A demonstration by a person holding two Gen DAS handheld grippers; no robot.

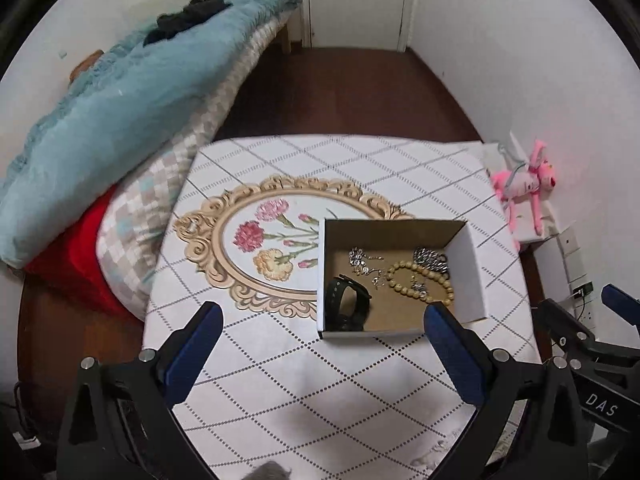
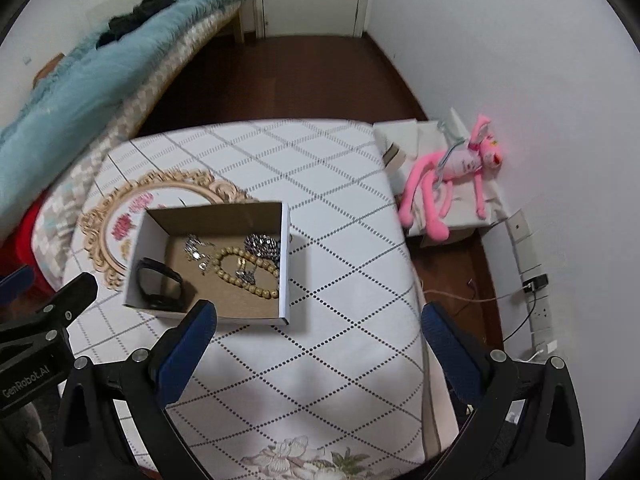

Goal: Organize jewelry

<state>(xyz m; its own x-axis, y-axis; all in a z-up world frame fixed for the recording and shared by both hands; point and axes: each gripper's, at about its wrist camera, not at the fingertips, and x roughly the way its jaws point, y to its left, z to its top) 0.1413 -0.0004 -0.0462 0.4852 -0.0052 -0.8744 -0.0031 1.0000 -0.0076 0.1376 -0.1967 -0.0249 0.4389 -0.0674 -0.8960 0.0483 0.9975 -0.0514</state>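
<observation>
An open white cardboard box (image 1: 474,280) (image 2: 285,264) stands on the table with the checked cloth (image 1: 320,380) (image 2: 340,240). In it lie a black watch (image 1: 347,305) (image 2: 160,282), a yellow bead bracelet (image 1: 420,284) (image 2: 245,274), silver jewelry (image 1: 362,261) (image 2: 196,250) and a dark silver chain bracelet (image 1: 431,258) (image 2: 262,245). My left gripper (image 1: 322,322) is open and empty, above the table just before the box. My right gripper (image 2: 318,320) is open and empty, to the right of the box.
A round flowered mat with a gold ornate rim (image 1: 224,236) (image 2: 100,216) lies left of the box, partly under it. A bed with a blue blanket (image 1: 120,120) stands to the left. A pink plush toy (image 2: 452,180) lies on a box by the right wall.
</observation>
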